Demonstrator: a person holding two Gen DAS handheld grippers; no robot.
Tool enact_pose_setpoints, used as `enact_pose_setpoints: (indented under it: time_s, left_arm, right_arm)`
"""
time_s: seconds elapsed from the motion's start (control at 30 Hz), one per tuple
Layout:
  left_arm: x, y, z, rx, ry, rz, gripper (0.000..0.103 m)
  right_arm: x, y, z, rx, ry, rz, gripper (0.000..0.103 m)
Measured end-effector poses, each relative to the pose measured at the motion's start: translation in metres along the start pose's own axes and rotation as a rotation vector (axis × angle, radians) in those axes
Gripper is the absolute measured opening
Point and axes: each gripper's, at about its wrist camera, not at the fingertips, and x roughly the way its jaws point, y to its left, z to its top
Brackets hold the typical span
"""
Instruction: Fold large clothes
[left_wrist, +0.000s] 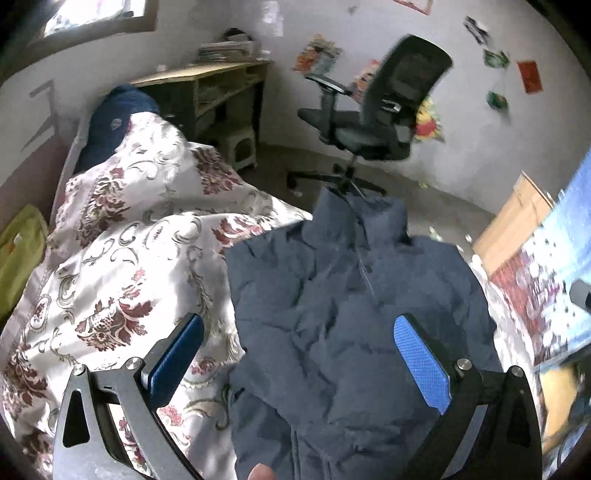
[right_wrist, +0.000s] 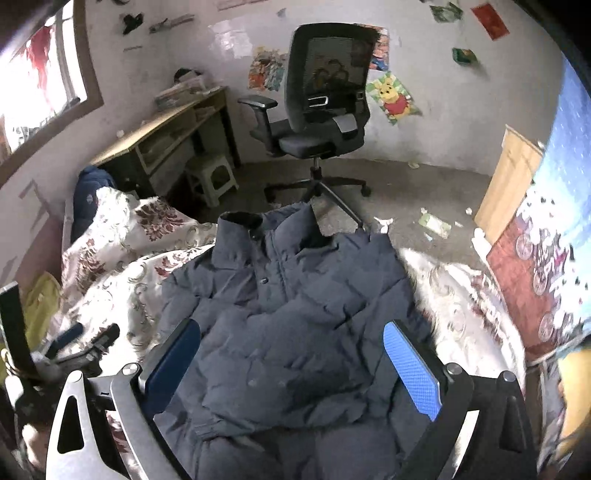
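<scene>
A dark blue padded jacket (left_wrist: 340, 302) lies front up on a bed with a floral white and maroon cover (left_wrist: 122, 258), collar toward the far edge. It also shows in the right wrist view (right_wrist: 295, 325), sleeves folded in over the body. My left gripper (left_wrist: 299, 354) is open and empty above the jacket's lower left part. My right gripper (right_wrist: 291, 365) is open and empty above the jacket's middle. The left gripper also shows at the left edge of the right wrist view (right_wrist: 85, 343).
A black office chair (right_wrist: 321, 110) stands on the floor beyond the bed. A wooden desk (right_wrist: 166, 125) with a small stool (right_wrist: 214, 177) is at the back left. A dark blue bundle (left_wrist: 114, 122) lies at the bed's far left. Litter (right_wrist: 432, 221) is on the floor.
</scene>
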Motion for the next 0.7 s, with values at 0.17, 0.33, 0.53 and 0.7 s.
enact_pose_setpoints:
  time_s: [0.17,0.33,0.53,0.7]
  left_arm:
    - [0.006,0.015,0.017,-0.060,-0.063,0.109,0.101]
    - [0.025,0.030,0.039,-0.096,-0.078,0.160,0.101]
    - [0.072,0.030,0.072,-0.178,-0.073,0.128,0.101]
    - [0.134,0.017,0.102,-0.183,-0.057,0.197,0.101]
  right_arm:
    - [0.037,-0.014,0.024,-0.101,-0.067,0.030,0.100]
    - [0.092,-0.030,0.048,-0.145,-0.146,0.117,0.100]
    - [0.170,-0.067,0.084,-0.047,-0.178,0.242,0.100]
    - [0.248,-0.091,0.121,0.047,-0.116,0.319,0.094]
